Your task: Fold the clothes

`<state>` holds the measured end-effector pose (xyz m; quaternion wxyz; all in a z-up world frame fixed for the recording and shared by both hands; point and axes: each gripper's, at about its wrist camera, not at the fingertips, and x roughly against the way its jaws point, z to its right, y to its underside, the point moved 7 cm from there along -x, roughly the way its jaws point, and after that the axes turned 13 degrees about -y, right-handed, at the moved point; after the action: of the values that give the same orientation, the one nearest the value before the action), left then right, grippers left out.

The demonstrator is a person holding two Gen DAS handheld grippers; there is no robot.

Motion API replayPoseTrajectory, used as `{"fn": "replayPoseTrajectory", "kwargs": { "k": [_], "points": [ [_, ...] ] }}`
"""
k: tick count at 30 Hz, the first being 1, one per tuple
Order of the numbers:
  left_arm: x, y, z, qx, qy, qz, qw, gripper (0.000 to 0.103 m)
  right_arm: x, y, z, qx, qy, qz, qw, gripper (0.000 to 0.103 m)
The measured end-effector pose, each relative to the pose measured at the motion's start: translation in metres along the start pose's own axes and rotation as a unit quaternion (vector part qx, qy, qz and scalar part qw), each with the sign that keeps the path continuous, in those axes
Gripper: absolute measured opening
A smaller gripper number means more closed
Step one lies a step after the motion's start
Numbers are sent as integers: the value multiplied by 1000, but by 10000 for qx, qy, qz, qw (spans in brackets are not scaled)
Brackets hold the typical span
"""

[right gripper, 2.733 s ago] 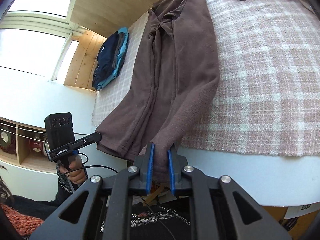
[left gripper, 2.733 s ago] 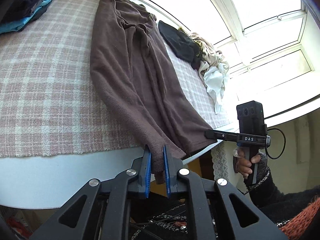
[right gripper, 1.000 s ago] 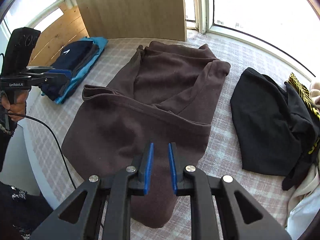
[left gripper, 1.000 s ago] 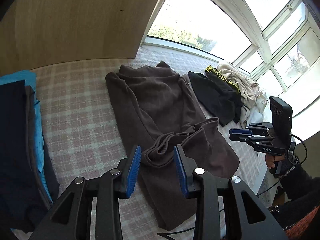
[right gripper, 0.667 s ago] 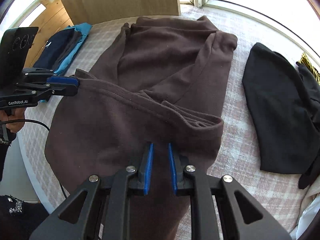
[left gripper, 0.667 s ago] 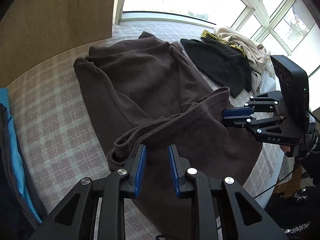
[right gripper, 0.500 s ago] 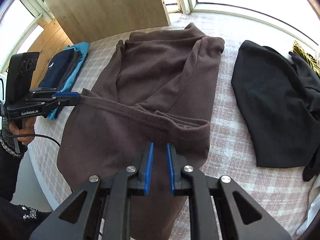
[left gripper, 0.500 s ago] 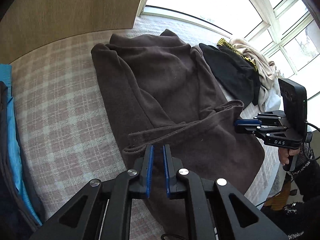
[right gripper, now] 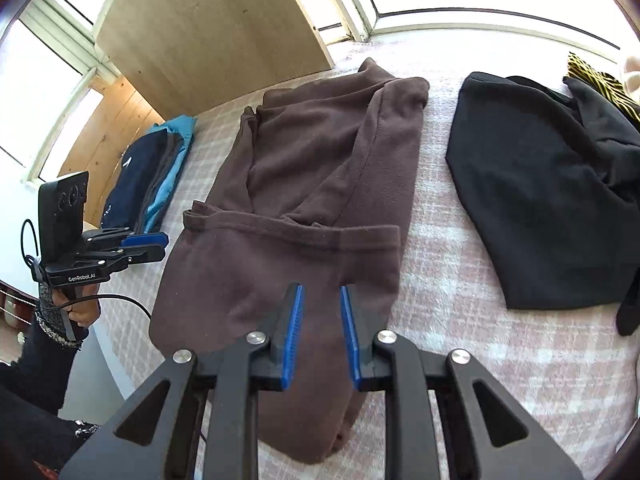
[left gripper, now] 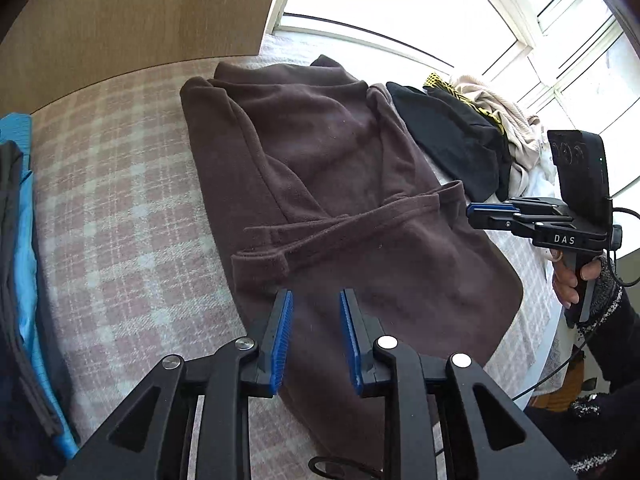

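pink checked bed cover [left gripper: 120, 200] under brown garment [left gripper: 340, 184], black garment [right gripper: 540, 200], folded stack [right gripper: 148, 176]

Bare checked cloth [right gripper: 480, 344] is lying free between the brown garment [right gripper: 304, 184] and the black garment [right gripper: 536, 208], while folded clothes [right gripper: 148, 176] are blocking the left side.

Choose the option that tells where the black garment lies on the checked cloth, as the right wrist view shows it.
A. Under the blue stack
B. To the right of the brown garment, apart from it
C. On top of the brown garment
B: the black garment lies right of the brown garment, with a strip of checked cloth bare between them.
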<state>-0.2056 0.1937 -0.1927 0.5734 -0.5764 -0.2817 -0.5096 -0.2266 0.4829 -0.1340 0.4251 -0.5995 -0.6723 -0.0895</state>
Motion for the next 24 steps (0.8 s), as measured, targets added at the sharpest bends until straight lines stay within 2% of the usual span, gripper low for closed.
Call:
{"fn": "replayPoseTrajectory", "kwargs": {
  "k": [1, 2, 5, 8, 12, 14, 15, 18, 22, 24],
  "points": [
    [13, 11, -3, 53, 22, 52, 10000, 28, 14, 13, 1, -75, -25, 90, 9999, 41],
    [24, 25, -4, 128, 31, 74, 9999, 31, 24, 28, 3, -145, -60, 167, 9997, 43],
    [37, 67, 1, 275, 128, -67, 9995, 34, 32, 66, 0, -139, -131, 98, 9998, 43],
    [30, 96, 10, 402, 228, -258, 9986, 34, 13, 88, -12, 235, -50, -146, 9996, 43],
    [16, 100, 27, 274, 121, -267, 9992, 34, -15, 92, -20, 634, 108, -397, 9971, 43],
    [9, 98, 35, 157, 92, -284, 9994, 34, -25, 94, -12, 502, 97, -533, 9973, 42],
    [6, 97, 38, 99, 88, -301, 9995, 34, -29, 95, -7, 391, 79, -615, 9973, 36],
    [-9, 102, 38, 152, 66, -544, 9984, 34, -32, 99, -6, 509, 192, -851, 9949, 33],
    [0, 102, 35, -14, 39, -649, 9979, 33, -26, 107, -11, 760, 500, -1324, 9870, 33],
    [17, 96, 33, -83, -64, -553, 9984, 30, -2, 97, -18, 790, 466, -886, 9918, 32]
  ]
}}
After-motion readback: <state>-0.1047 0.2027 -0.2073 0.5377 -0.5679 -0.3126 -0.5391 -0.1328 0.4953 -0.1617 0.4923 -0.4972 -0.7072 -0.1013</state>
